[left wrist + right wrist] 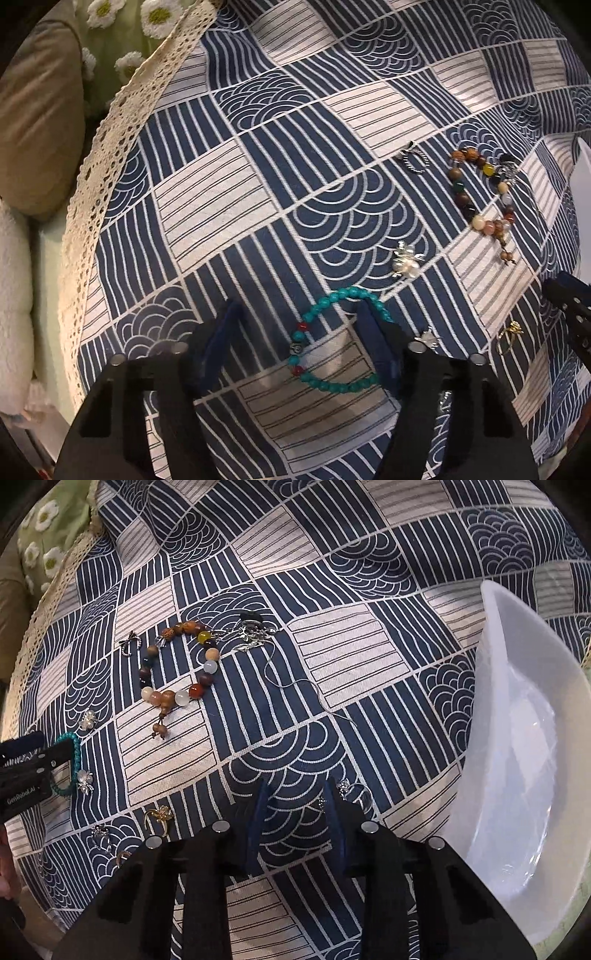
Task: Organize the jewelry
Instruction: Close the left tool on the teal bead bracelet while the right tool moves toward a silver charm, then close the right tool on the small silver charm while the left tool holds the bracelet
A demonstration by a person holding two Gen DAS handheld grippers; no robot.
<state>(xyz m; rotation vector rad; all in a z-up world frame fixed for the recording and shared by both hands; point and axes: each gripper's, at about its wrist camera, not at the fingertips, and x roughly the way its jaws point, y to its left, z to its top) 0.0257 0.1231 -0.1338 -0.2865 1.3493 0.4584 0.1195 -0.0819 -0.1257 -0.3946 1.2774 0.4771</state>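
Between my left claw's (299,325) spread fingers lies the turquoise bracelet (332,343), its far arc under the right-hand finger; I should close on one strand. Right claw (295,812) gapes empty, white bowl (517,738) just to its right.

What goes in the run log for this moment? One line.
left tongs: open, straddling turquoise bracelet | right tongs: open, empty | white bowl: no jewelry visible
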